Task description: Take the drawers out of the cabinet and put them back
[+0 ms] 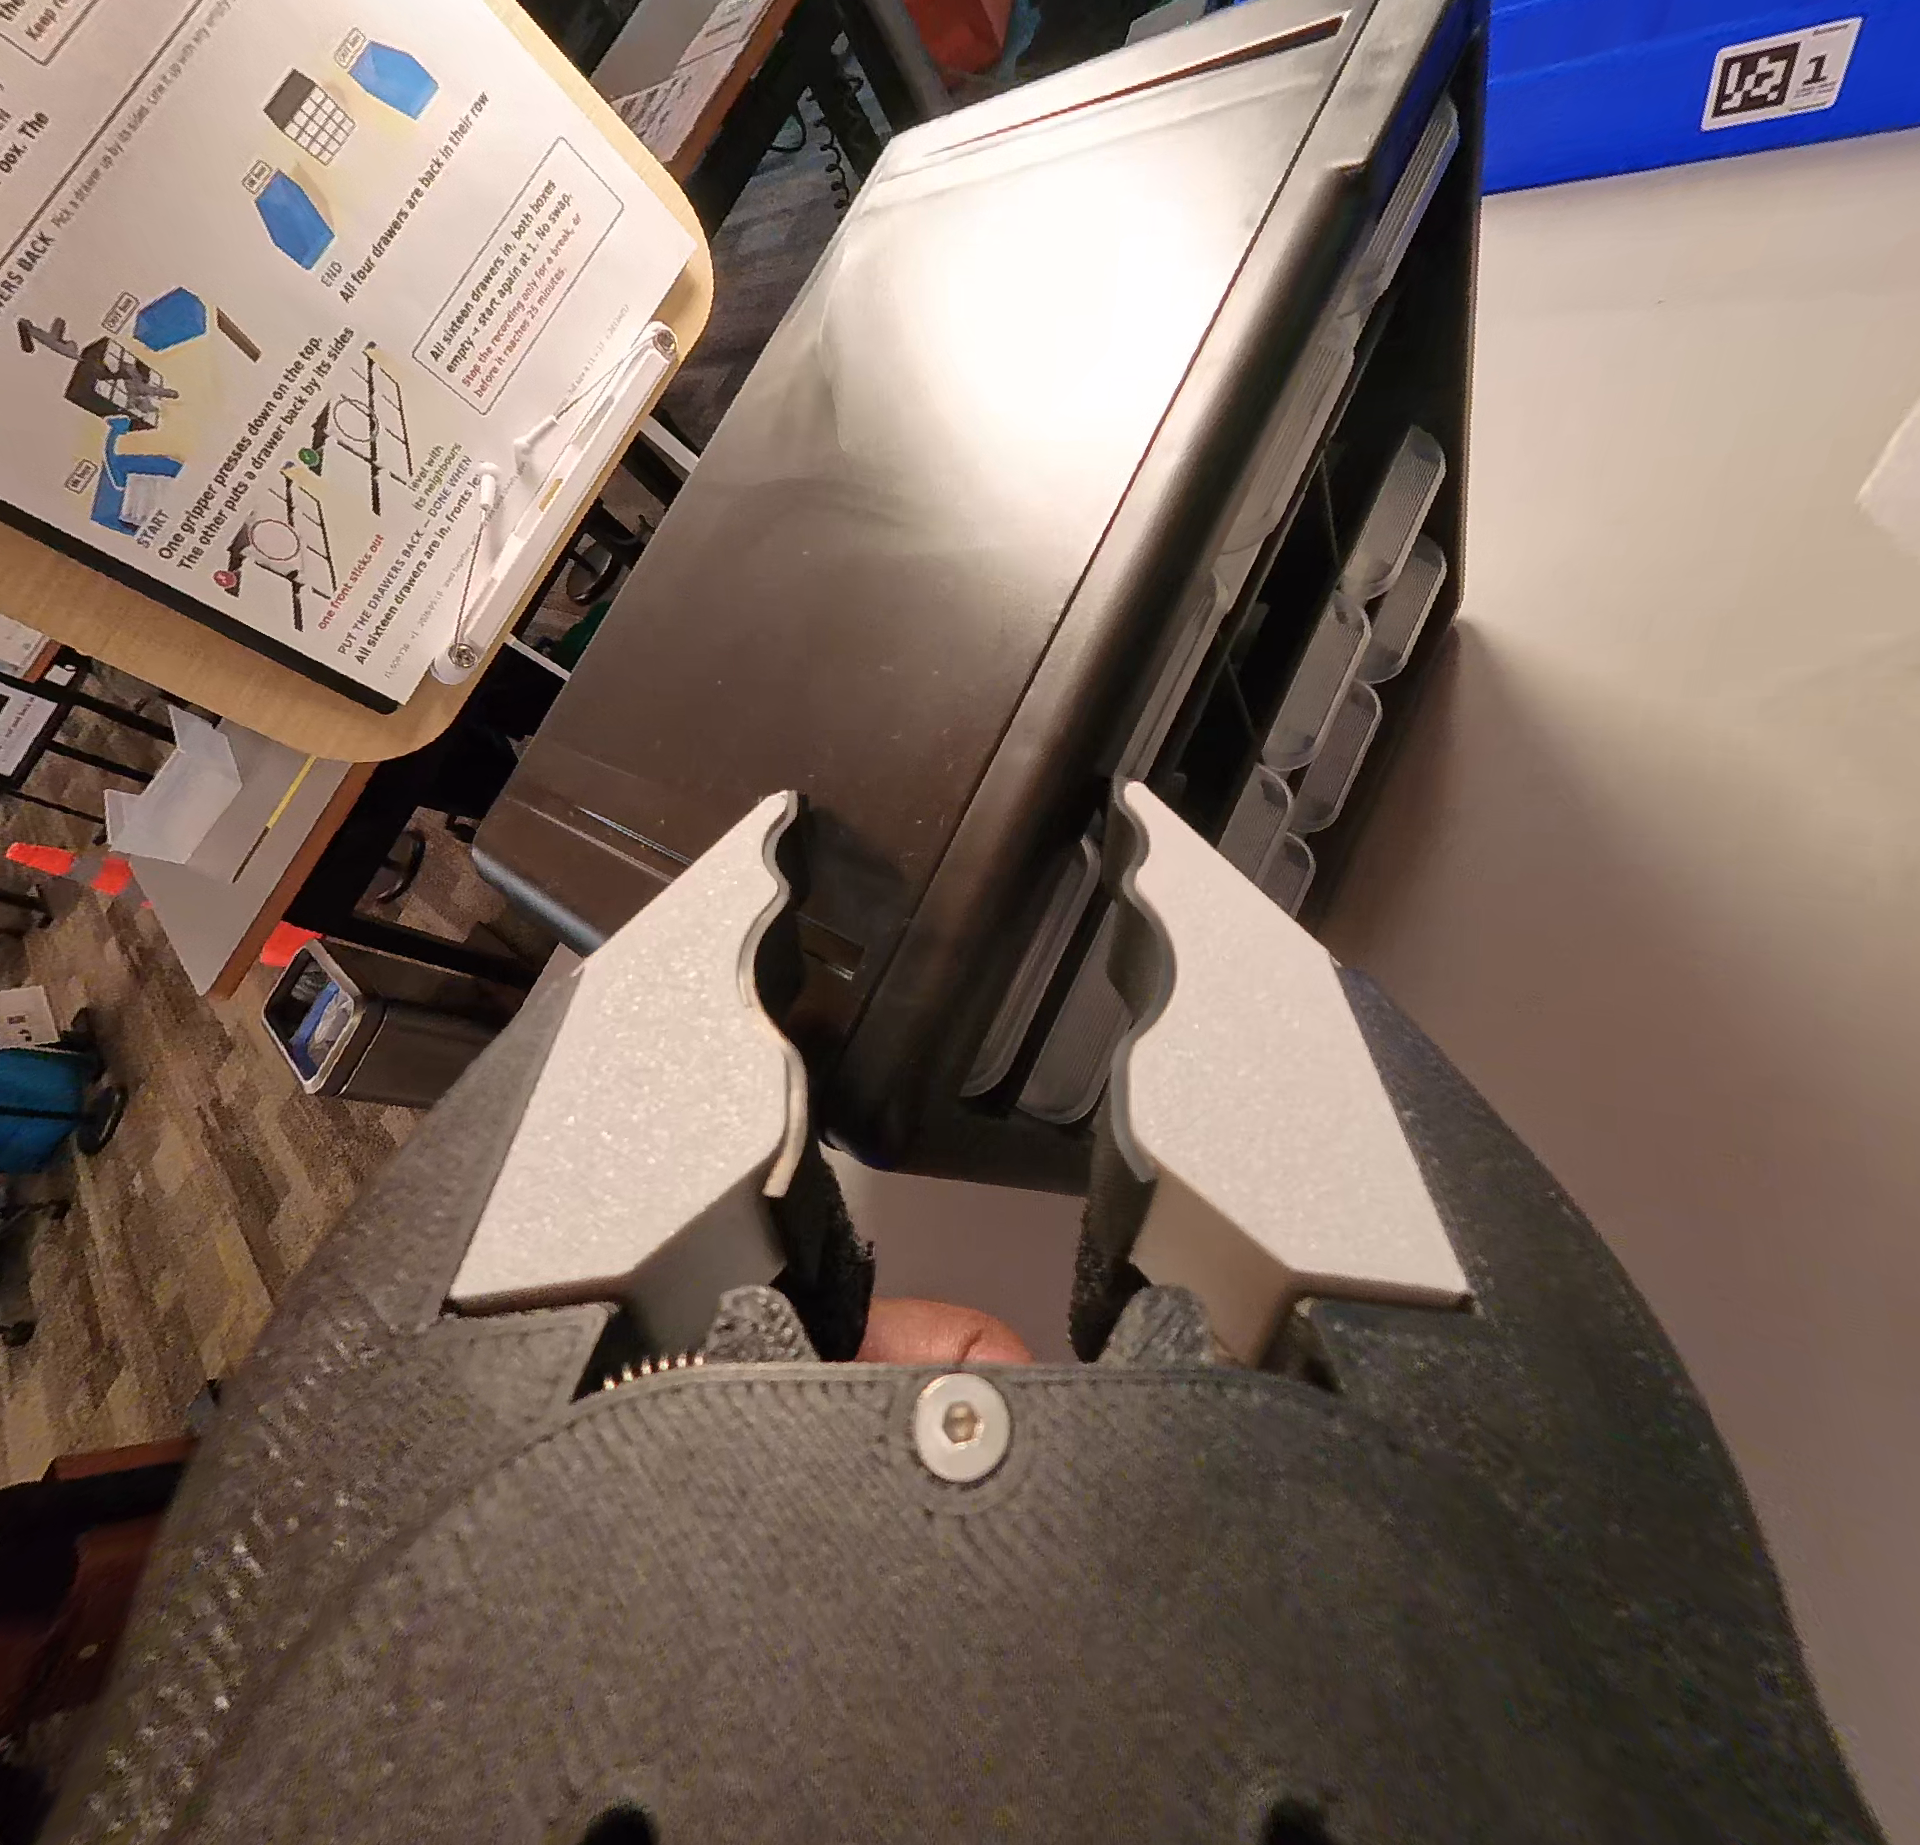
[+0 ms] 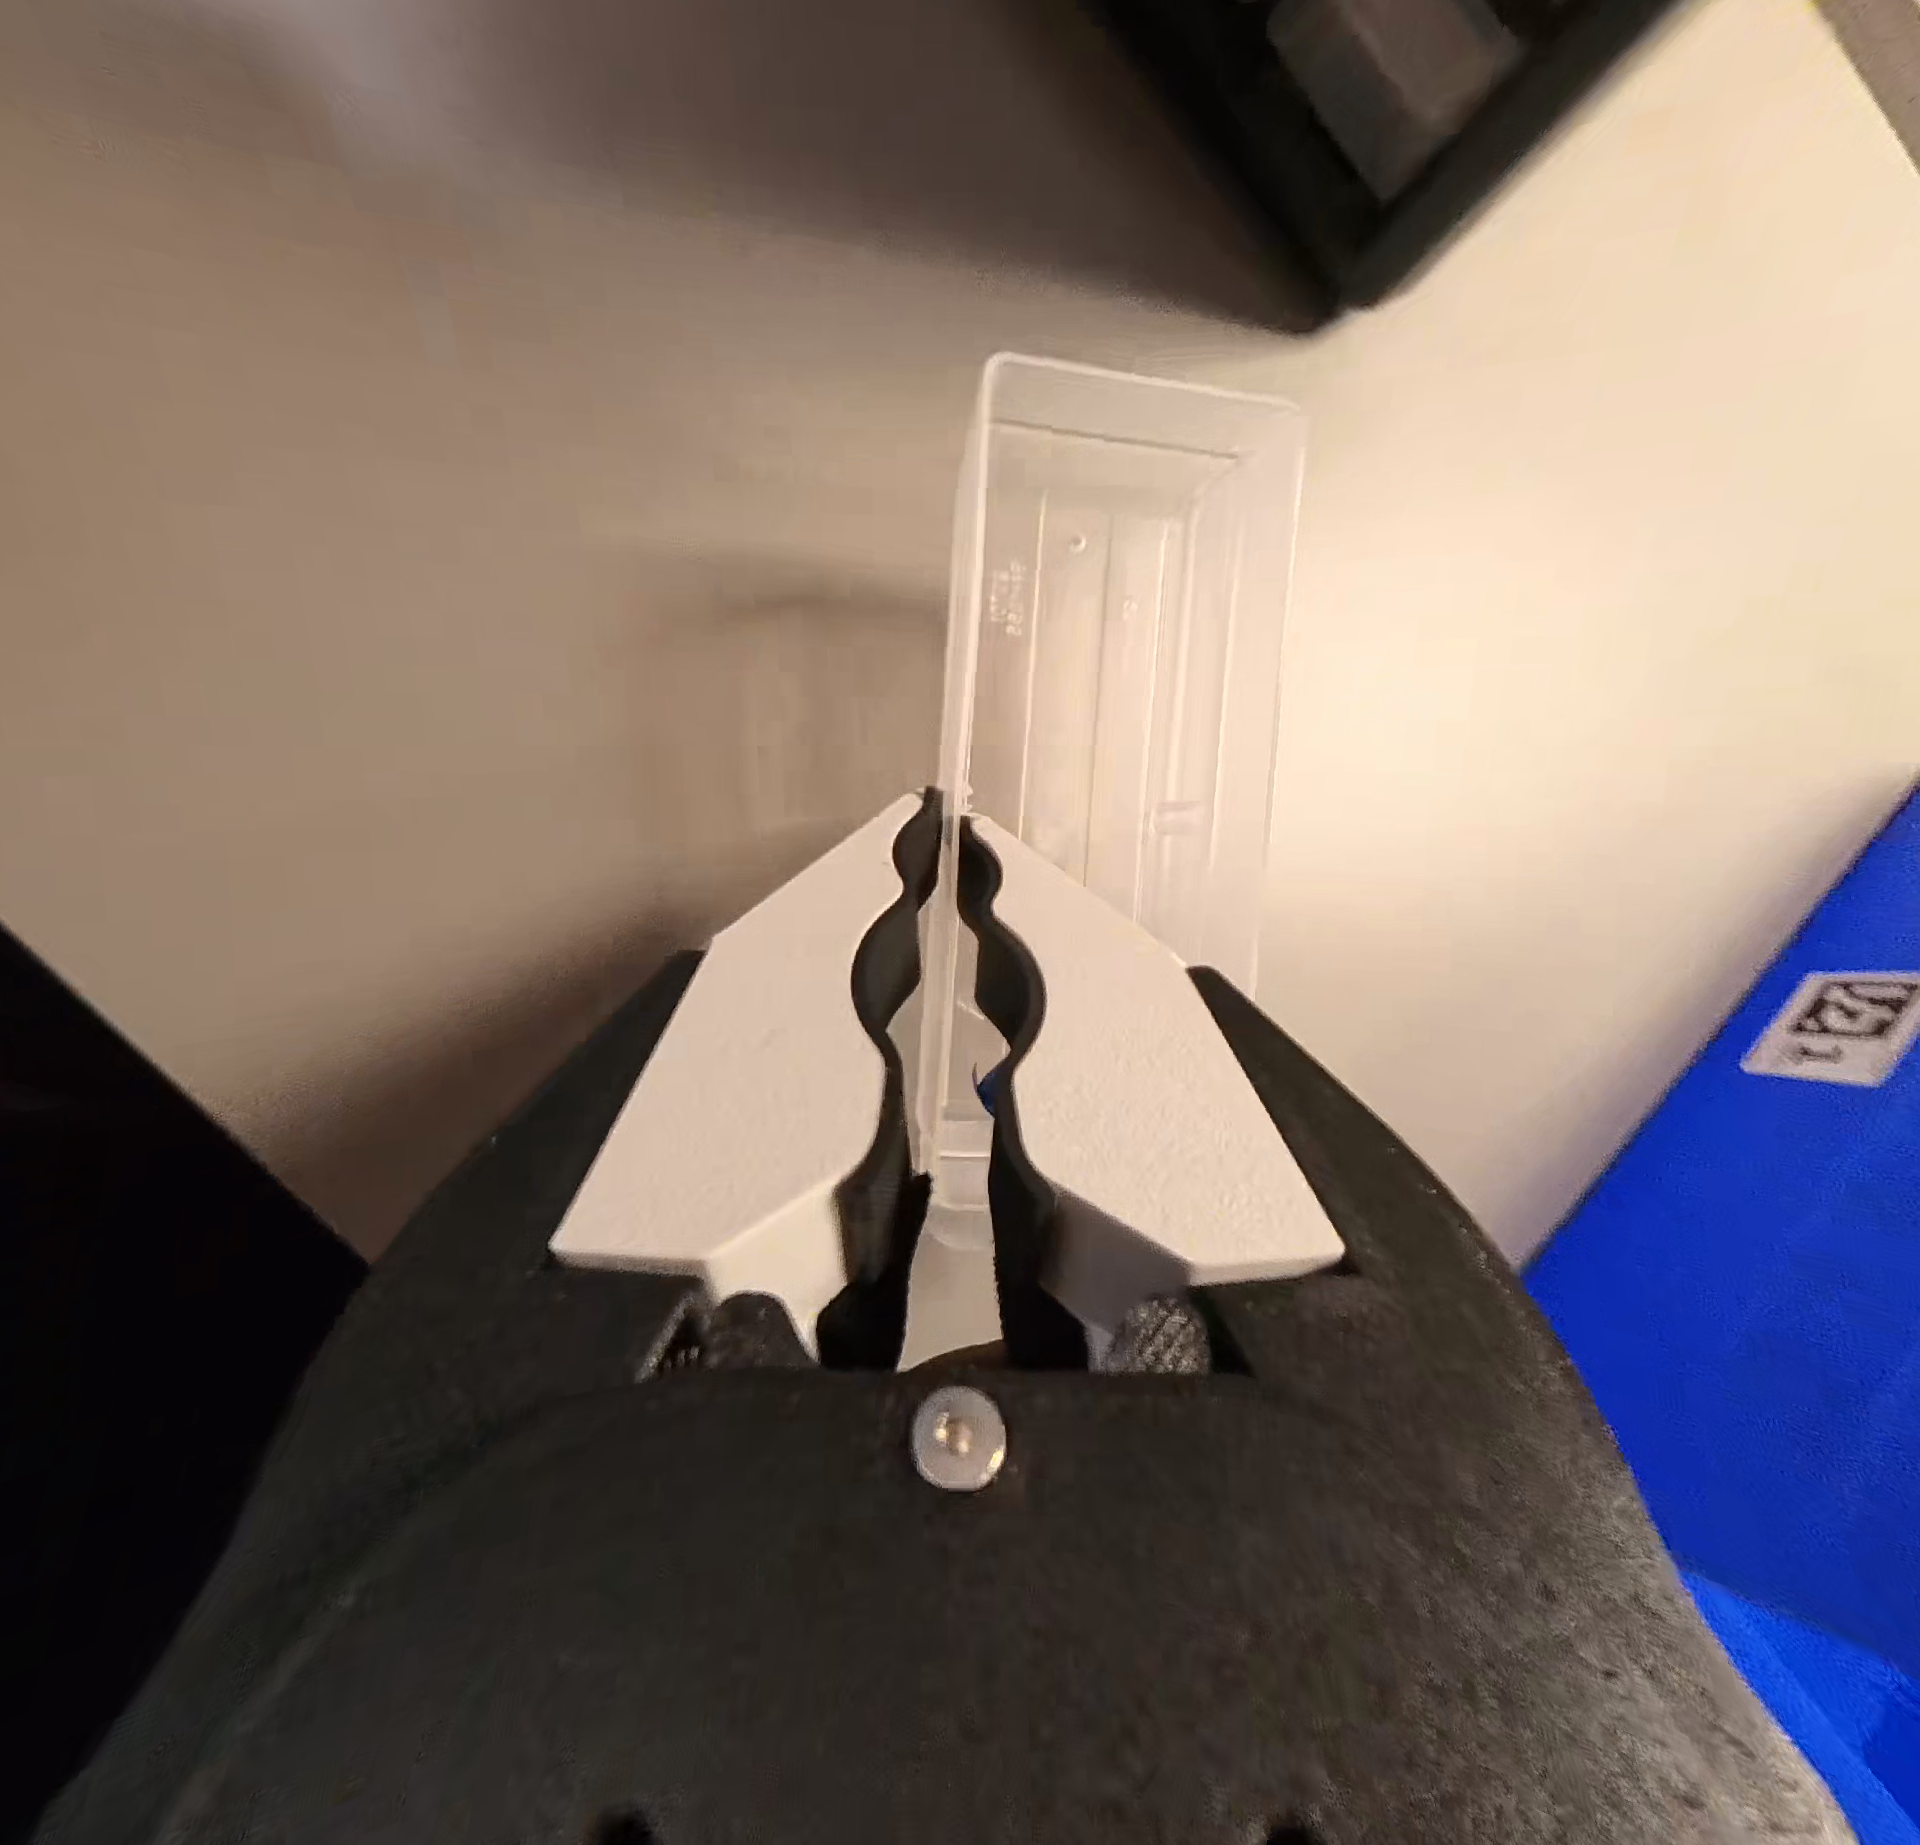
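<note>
The black cabinet (image 1: pixel 935 445) stands on the pale table (image 1: pixel 1662 860), with several clear drawers (image 1: pixel 1320 673) in its front slots. My left gripper (image 1: pixel 958 798) is open at the cabinet's near top corner. One finger (image 1: pixel 675 1016) lies over the top panel and the other finger (image 1: pixel 1247 1016) hangs in front of the drawers. My right gripper (image 2: pixel 948 808) is shut on the left side wall of a clear plastic drawer (image 2: pixel 1143 600), which points away from me over the table (image 2: pixel 416 445). The cabinet's front (image 2: pixel 1403 81) shows at the top right of the right wrist view.
A blue bin (image 1: pixel 1662 29) with a tag stands behind the cabinet; it also shows at the right in the right wrist view (image 2: pixel 1766 1276). An instruction sheet on a wooden board (image 1: pixel 312 289) is at the left, beyond the table edge. Floor clutter lies below it.
</note>
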A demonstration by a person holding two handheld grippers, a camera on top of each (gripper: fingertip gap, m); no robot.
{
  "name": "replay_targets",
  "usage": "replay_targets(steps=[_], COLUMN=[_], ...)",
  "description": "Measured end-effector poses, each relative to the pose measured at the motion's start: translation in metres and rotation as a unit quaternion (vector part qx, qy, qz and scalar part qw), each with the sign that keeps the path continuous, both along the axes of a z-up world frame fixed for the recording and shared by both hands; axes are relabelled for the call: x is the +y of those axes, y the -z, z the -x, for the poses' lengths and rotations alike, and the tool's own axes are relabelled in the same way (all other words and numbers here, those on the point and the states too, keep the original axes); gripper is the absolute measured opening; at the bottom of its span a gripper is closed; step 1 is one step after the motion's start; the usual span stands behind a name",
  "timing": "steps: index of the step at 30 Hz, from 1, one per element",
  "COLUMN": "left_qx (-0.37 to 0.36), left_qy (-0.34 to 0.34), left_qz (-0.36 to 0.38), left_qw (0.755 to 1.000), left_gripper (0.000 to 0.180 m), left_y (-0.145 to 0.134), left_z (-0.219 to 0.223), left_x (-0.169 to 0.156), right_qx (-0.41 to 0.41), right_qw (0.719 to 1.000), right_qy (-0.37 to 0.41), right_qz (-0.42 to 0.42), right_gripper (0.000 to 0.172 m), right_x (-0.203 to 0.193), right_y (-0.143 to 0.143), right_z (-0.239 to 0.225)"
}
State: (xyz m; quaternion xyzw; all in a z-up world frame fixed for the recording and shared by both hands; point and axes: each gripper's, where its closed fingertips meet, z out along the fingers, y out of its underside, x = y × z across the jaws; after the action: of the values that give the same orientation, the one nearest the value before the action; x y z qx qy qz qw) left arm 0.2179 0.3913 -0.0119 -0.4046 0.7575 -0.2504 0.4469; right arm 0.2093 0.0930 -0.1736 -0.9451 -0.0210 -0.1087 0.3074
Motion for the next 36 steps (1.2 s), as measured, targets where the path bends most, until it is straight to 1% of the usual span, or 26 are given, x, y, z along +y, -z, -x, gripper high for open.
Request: replay_targets(steps=[3,7,10,12,15,19,22,29,32,36], left_qx=[0.000,-0.001,-0.001,-0.001,-0.002,-0.002,-0.002,-0.002,-0.002,-0.002], left_qy=[0.000,0.000,0.000,0.001,0.001,0.000,-0.001,0.000,0.001,0.002], left_qz=[0.001,0.002,0.003,0.004,0.004,0.005,0.005,0.005,0.005,0.006], left_qw=[1.000,1.000,1.000,1.000,1.000,1.000,1.000,1.000,1.000,1.000], left_gripper=[0.056,0.056,0.056,0.056,0.057,0.057,0.057,0.057,0.057,0.057], left_y=[0.000,0.000,0.000,0.000,0.000,0.000,0.000,0.000,0.000,0.000], left_z=[0.000,0.000,0.000,0.000,0.000,0.000,0.000,0.000,0.000,0.000], left_x=[0.000,0.000,0.000,0.000,0.000,0.000,0.000,0.000,0.000,0.000], right_qx=[-0.006,-0.061,-0.114,-0.139,-0.141,-0.087,-0.077,-0.028,-0.050,-0.131], right_qw=[0.999,0.997,0.993,0.990,0.985,0.981,0.974,0.963,0.956,0.946], right_qy=[0.011,0.026,0.019,-0.001,-0.015,-0.061,-0.079,-0.112,-0.113,-0.103], right_qz=[-0.030,-0.050,-0.021,0.020,0.102,0.165,0.200,0.242,0.265,0.279], right_gripper=[0.003,0.003,0.002,0.003,0.003,0.003,0.003,0.004,0.005,0.018], right_x=[-0.029,-0.077,-0.118,-0.145,-0.182,-0.198,-0.195,-0.172,-0.167,-0.160], right_y=[-0.032,-0.087,-0.116,-0.121,-0.107,-0.072,-0.050,-0.004,0.015,0.024], right_z=[-0.017,-0.054,-0.089,-0.111,-0.144,-0.162,-0.183,-0.214,-0.236,-0.274])
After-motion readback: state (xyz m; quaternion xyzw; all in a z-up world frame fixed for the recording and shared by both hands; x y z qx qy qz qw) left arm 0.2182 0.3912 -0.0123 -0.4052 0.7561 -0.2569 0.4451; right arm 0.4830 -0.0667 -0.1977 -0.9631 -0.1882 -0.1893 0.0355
